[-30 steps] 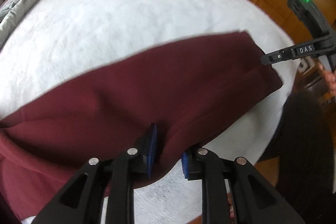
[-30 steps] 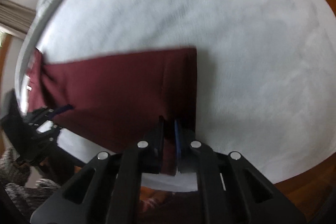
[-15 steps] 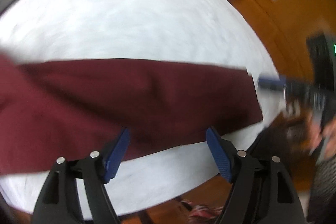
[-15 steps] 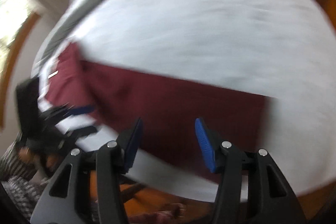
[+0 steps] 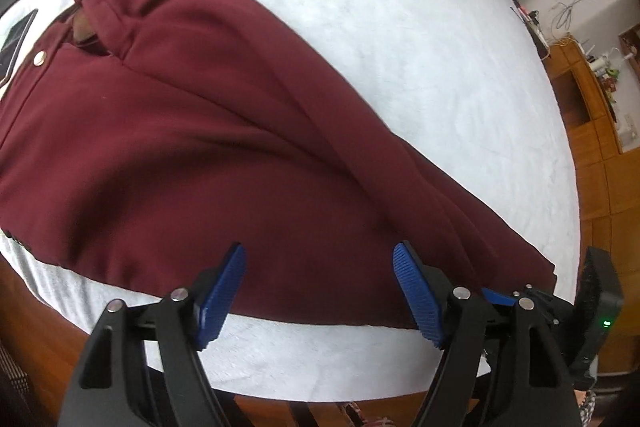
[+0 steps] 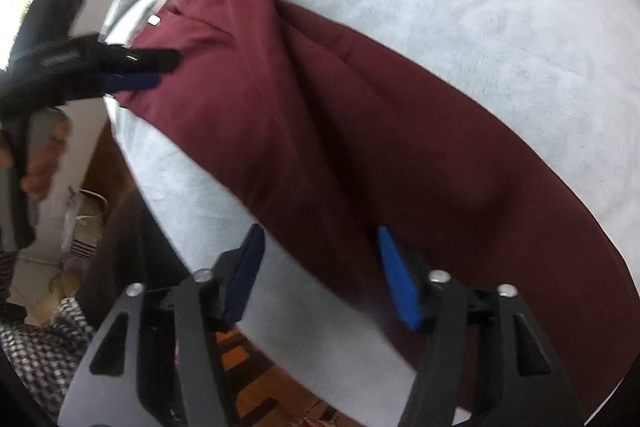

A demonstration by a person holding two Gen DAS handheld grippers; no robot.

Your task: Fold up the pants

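White fleecy bed cover (image 5: 420, 39) under maroon pants (image 5: 200, 147); wooden cabinets (image 5: 600, 131) beyond.

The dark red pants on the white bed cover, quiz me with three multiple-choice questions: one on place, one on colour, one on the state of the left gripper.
1. Where do the dark red pants lie?
A. on the white bed cover
B. on the wooden floor
C. on a chair

2. What colour are the left gripper pads?
A. red
B. blue
C. green

3. The left gripper's jaws are
A. clamped on cloth
B. shut and empty
C. open and empty

A: pants spread flat on the cover.
B: both pads blue.
C: wide gap, no cloth pinched.
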